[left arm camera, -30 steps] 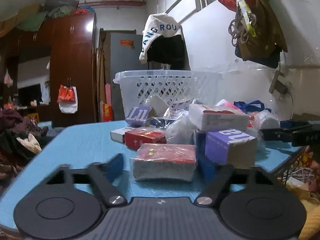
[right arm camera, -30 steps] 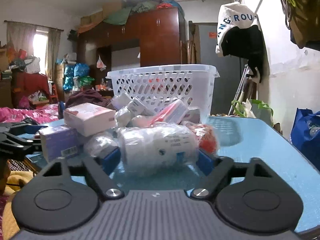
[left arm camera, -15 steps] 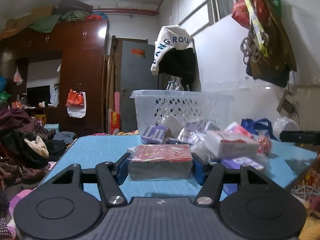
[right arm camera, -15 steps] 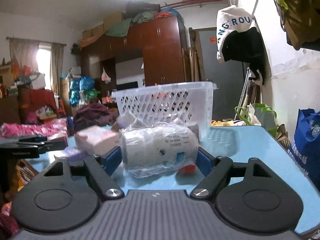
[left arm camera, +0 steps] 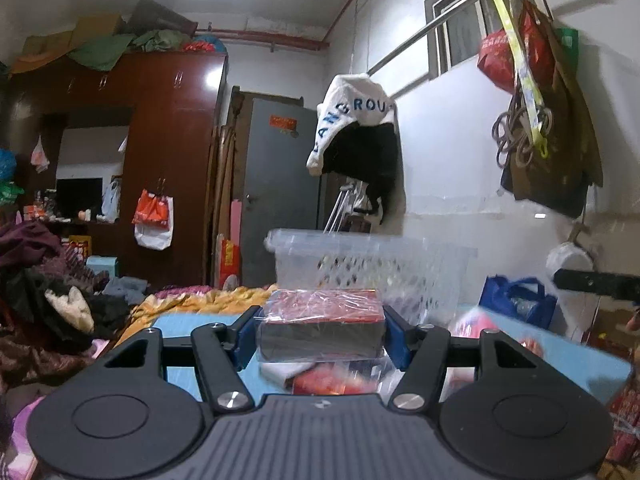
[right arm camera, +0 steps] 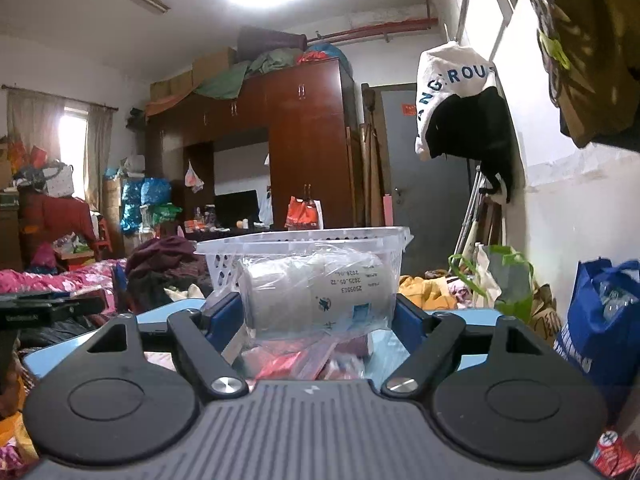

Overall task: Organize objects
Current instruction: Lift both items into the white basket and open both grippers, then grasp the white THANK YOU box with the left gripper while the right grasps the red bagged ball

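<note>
Both grippers were loaded: the left gripper (left arm camera: 320, 334) clamped a red plastic-wrapped box (left arm camera: 322, 326) between its blue pads, and the right gripper (right arm camera: 314, 316) squeezed a white bottle in a clear bag (right arm camera: 316, 296). Each item hung clear above the blue table (left arm camera: 568, 360), just short of the white basket (left arm camera: 384, 268) at its far edge. Judging by this, the carrying step was in hand; next, both loads would need to clear the basket's rim before either was let go. Beneath the grippers, 2 or more leftover packets (right arm camera: 288, 360) were blurred and half hidden, and the basket's inside could not be seen.
</note>
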`<state>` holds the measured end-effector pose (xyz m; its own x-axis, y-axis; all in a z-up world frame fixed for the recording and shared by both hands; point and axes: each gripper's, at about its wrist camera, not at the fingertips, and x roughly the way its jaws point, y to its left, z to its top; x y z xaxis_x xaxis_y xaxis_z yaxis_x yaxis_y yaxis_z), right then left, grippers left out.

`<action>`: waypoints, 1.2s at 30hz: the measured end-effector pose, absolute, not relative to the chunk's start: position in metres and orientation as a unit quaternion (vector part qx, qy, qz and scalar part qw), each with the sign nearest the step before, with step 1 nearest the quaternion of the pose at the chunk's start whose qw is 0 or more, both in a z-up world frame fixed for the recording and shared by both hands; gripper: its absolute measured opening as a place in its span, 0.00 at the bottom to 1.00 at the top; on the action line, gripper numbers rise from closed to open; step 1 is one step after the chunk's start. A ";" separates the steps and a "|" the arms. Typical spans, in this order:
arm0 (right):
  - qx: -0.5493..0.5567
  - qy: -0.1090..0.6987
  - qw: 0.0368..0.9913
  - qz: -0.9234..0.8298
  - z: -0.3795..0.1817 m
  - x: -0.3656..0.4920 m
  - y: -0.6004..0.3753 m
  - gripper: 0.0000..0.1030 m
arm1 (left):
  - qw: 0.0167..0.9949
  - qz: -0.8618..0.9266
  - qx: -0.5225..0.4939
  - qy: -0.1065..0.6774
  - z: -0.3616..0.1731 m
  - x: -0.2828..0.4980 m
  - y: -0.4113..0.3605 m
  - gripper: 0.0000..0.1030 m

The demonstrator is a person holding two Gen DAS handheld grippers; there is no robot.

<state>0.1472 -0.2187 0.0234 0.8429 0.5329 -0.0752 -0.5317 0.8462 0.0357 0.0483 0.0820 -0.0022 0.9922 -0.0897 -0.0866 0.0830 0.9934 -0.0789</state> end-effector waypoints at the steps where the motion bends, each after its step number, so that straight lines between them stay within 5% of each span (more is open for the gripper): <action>1: 0.006 0.040 0.959 0.280 0.028 0.151 -0.216 0.79 | 0.997 -0.049 -0.041 0.042 0.006 0.054 0.081 0.63; 10: -0.044 0.011 0.963 0.265 0.091 0.221 -0.159 0.79 | 0.991 -0.071 -0.084 0.076 0.093 0.166 0.076 0.63; 17: -0.044 0.077 0.961 0.262 0.086 0.284 -0.132 0.79 | 0.978 -0.071 -0.095 0.170 0.087 0.253 0.064 0.64; 19: -0.039 0.075 0.961 0.264 0.081 0.284 -0.133 0.79 | 0.976 -0.077 -0.096 0.178 0.081 0.257 0.063 0.78; 20: -0.037 0.081 0.959 0.270 0.079 0.283 -0.134 0.82 | 0.975 -0.083 -0.102 0.178 0.079 0.256 0.064 0.95; 21: -0.037 0.087 0.957 0.275 0.078 0.281 -0.134 0.89 | 0.976 -0.090 -0.104 0.171 0.077 0.253 0.065 1.00; 23: -0.046 0.067 0.962 0.262 0.079 0.271 -0.137 1.00 | 0.979 -0.085 -0.097 0.157 0.077 0.244 0.066 1.00; 36: 0.028 0.122 0.960 0.249 0.012 0.163 -0.236 1.00 | 0.986 -0.093 -0.067 0.117 0.012 0.068 0.057 1.00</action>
